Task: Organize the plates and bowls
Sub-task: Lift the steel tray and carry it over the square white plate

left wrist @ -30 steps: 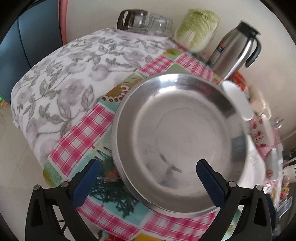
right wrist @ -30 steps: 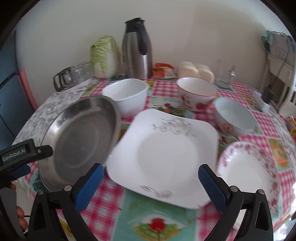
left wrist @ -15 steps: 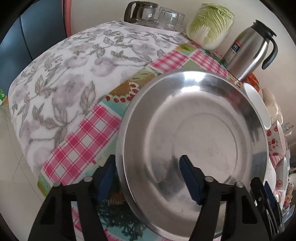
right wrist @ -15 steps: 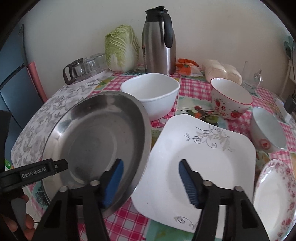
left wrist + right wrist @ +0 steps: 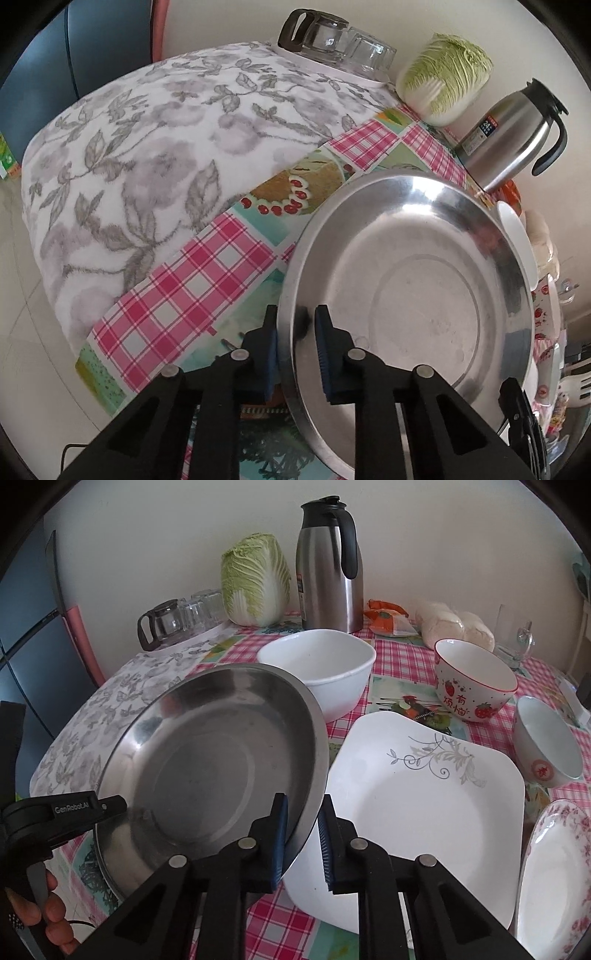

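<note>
Table: fills the lower two thirds of both views; pink-check cloth, grey floral cloth over its left part.

Steel pan: largest dish, centre-left in the right view, lower right in the left view. Its right side is tilted up off the table, overlapping the square plate's edge.

Square plate: white, grey scroll motif, right of centre, flat on the cloth.

White bowl: behind the pan. Strawberry bowl and small bowl at right; floral plate at the lower right edge.

Left gripper: jaws closing on the pan's near-left rim, rim between the pads.

Right gripper: jaws closing on the pan's right rim; contact is likely, though the outer pad's seat is hard to see.

Handling note: lift with both grips together and level, so the thin rim does not twist out; clear the square plate before setting the pan down or stacking it.

Writing: "GenRobot.AI" on the left gripper's body, lower left of the right view. Red Chinese characters on the strawberry bowl; one red character on the small bowl. The flask bears a blue label, "24" legible.
</note>
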Demonstrator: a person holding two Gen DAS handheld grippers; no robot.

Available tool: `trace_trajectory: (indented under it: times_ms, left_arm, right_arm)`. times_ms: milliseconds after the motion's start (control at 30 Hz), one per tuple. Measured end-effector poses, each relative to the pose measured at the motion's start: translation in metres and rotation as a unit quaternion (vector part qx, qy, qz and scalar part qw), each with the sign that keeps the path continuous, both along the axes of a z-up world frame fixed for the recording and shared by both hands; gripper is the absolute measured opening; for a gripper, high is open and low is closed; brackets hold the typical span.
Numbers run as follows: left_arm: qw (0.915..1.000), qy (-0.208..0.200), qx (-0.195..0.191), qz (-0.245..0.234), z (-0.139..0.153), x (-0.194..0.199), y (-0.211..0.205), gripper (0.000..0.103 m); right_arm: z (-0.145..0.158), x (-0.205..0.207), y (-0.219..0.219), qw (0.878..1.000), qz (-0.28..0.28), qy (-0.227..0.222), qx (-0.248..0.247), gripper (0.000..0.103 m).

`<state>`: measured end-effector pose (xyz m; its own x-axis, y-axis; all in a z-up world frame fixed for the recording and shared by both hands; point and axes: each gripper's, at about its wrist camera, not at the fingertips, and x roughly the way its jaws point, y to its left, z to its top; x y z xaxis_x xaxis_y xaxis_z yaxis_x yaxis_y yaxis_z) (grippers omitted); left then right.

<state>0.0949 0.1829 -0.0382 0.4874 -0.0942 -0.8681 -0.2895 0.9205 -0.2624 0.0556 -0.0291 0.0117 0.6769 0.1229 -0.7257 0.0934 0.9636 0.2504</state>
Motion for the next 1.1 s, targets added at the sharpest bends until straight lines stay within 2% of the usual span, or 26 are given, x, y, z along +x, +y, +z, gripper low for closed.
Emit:
trace_trajectory:
  times_ms: [300, 600, 1100]
  left_arm:
    - [0.9995, 0.003, -0.026, 0.016, 0.004, -0.01, 0.011, 0.018]
    - [0.9992, -0.009, -0.025, 0.03, 0.021, -0.023, 0.015, 0.018]
    - [0.9984, -0.056, 0.006, -0.008, 0.059, -0.038, -0.033, 0.018]
  right_arm:
    - [0.014, -0.01, 0.001, 1.0, 0.011, -0.016, 0.016, 0.018]
    - [0.02, -0.021, 0.002, 0.999, 0.03, -0.021, 0.031, 0.019]
    - [0.041, -0.047, -0.042, 0.997, 0.021, -0.055, 0.051, 0.02]
